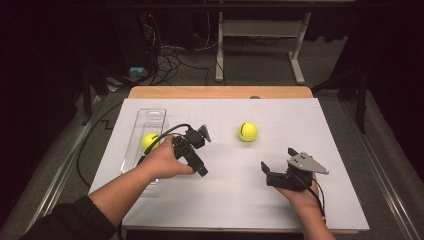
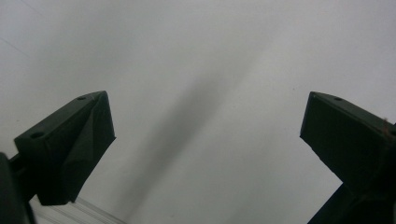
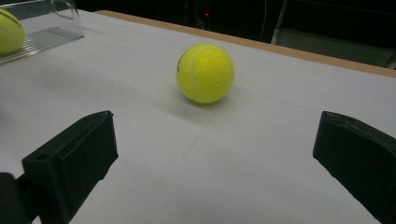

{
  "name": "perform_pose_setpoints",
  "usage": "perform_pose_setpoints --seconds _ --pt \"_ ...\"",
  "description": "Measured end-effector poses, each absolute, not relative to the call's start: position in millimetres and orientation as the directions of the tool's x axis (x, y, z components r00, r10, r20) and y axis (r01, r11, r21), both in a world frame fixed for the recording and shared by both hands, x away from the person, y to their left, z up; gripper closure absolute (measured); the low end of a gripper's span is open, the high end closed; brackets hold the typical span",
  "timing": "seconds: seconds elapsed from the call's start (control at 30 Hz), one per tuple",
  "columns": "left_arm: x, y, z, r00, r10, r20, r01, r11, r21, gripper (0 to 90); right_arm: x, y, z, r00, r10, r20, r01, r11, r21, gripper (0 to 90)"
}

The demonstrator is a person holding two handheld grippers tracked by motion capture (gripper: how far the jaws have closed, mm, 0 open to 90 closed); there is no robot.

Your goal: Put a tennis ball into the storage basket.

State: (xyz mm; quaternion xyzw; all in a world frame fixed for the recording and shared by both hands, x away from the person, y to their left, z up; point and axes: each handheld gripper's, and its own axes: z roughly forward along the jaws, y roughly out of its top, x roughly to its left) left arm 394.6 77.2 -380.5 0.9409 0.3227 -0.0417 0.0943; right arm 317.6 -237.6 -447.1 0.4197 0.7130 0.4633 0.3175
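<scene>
Covering most of the counter [image 1: 320,95] is a flat white matte sheet [image 1: 240,200]; a strip of bare light wood shows along the far edge. Sheet surface smooth, faint straight crease lines visible in the right gripper view.

Clear plastic tray [image 1: 150,117], long and narrow, rounded corners, ribbed floor, sits along the left edge of the counter, long side running front to back. Its near end is hidden behind the person's left hand [image 1: 162,161].

Left tongs [image 1: 202,171], black hard plastic, angular, point toward the near middle of the counter just right of the tray. Jaws stand wide apart, nothing between them; the left gripper view has them over blank white sheet with a soft diagonal shadow, and a sliver of tray edge at bottom left.

Right tongs [image 1: 263,168], same black blocky build, grey three-cornered plate on top, sit near the front right of the counter, held by the right hand [image 1: 300,195]. Jaws spread wide, empty, aimed at the loose ball.

Tennis ball [image 1: 247,132], fuzzy yellow-green felt, round, curved seam and a dark mark, rests on the sheet at mid-counter, well apart from both tongs and clear of the tray.

Second tennis ball [image 1: 149,141], same felt, lies inside the tray, partly covered by the black cable and the left hand; cut off at the frame edge in the right gripper view.
</scene>
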Motion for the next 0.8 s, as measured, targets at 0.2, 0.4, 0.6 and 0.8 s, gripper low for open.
perform_pose_setpoints --seconds 0.2,0.4,0.6,0.8 --pt "394.2 77.3 -380.9 0.79 0.598 -0.136 0.613 -0.776 0.147 3.9 329.2 -238.0 -450.2 -0.426 0.903 -0.061 0.32 0.214 0.923 0.0" --pt "396.5 79.8 -377.8 0.788 0.599 -0.142 0.616 -0.774 0.149 3.9 336.0 -235.9 -450.2 -0.42 0.905 -0.066 0.328 0.219 0.919 0.0" --pt "396.5 79.4 -380.2 0.79 0.597 -0.139 0.613 -0.777 0.144 3.9 341.1 -235.6 -450.6 -0.418 0.906 -0.071 0.338 0.227 0.913 0.0" --pt "396.0 76.4 -382.3 0.791 0.597 -0.136 0.612 -0.778 0.141 3.9 347.5 -234.6 -448.1 -0.417 0.906 -0.074 0.337 0.23 0.913 0.0"
